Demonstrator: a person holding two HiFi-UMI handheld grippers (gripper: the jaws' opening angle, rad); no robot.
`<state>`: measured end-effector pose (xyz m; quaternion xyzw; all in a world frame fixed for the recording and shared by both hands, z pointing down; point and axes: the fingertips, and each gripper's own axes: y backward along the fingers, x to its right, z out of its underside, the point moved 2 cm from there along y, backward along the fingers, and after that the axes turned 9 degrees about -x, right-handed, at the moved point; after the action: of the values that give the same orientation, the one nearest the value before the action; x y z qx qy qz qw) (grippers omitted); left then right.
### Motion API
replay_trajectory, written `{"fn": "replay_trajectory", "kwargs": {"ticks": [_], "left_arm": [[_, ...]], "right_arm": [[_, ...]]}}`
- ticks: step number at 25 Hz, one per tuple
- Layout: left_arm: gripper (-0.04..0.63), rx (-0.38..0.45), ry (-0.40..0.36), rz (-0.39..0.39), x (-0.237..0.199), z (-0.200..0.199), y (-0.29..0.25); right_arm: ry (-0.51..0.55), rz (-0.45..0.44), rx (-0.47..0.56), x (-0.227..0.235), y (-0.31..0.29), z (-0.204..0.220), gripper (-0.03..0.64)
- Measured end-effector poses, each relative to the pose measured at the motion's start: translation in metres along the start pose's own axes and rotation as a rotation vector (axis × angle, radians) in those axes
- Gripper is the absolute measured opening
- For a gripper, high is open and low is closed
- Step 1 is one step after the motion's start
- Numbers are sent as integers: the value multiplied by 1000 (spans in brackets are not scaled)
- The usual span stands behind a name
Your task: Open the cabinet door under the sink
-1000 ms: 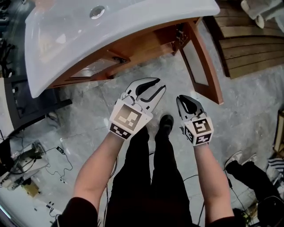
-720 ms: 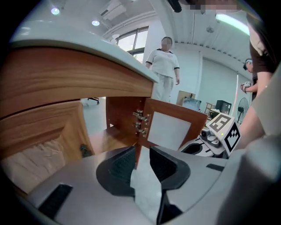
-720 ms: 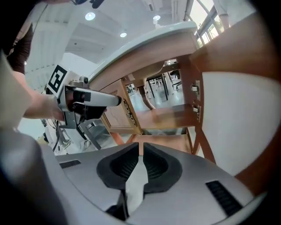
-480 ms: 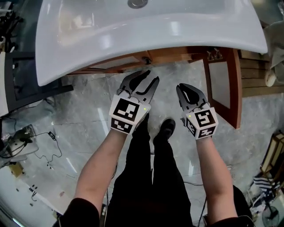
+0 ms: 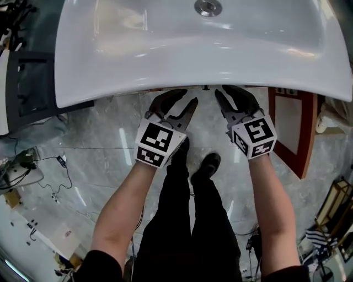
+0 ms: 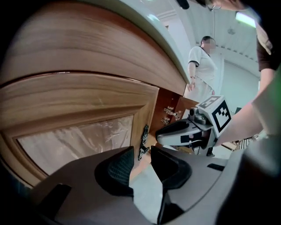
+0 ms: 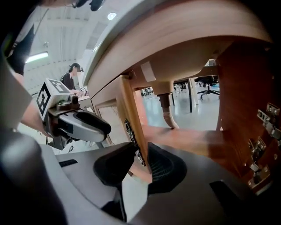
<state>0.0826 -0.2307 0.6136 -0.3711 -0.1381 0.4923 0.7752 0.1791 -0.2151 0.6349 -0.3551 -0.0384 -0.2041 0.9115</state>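
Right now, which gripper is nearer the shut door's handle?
Right. The right gripper, jaws just opening, has the door edge and handle between them; the left gripper, just opened and empty, hangs back, facing it.

No legible text, labels, or numbers anywhere

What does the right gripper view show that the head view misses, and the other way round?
Only the right gripper view shows the cabinet's inside with the drain pipe and hinges. It also shows the left door, its edge and dark handle standing between the jaws of the right gripper.

Only the head view shows the top of the sink with its drain, and the person's legs and shoes.

Both show the two grippers, including the left gripper, each with jaws that have just been opening. Both also show the open right door.
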Motion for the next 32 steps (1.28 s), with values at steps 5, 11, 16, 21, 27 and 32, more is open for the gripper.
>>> {"fn": "replay_trajectory", "kwargs": {"ticks": [5,11,16,21,27,32], "left_arm": [[132,-12,15,1,-9,15,4],[132,-20,13,18,-14,23,7],[132,-16,15,20,-21,22,5],[132,-8,13,20,-23,19,11],[131,0,38,17,-20,23,19],[130,-2,31,39,-8,30,35]], "right_arm": [[36,-53,12,-11,-14,-11,142],[68,-89,19,-10,-22,-24,189],[81,-121,23,-15,-32,-29,185],[108,-139,27,-18,-32,-32,184],[150,-173,2,-24,-24,-28,161],[169,-195,-17,-43,-10,-21,152]]}}
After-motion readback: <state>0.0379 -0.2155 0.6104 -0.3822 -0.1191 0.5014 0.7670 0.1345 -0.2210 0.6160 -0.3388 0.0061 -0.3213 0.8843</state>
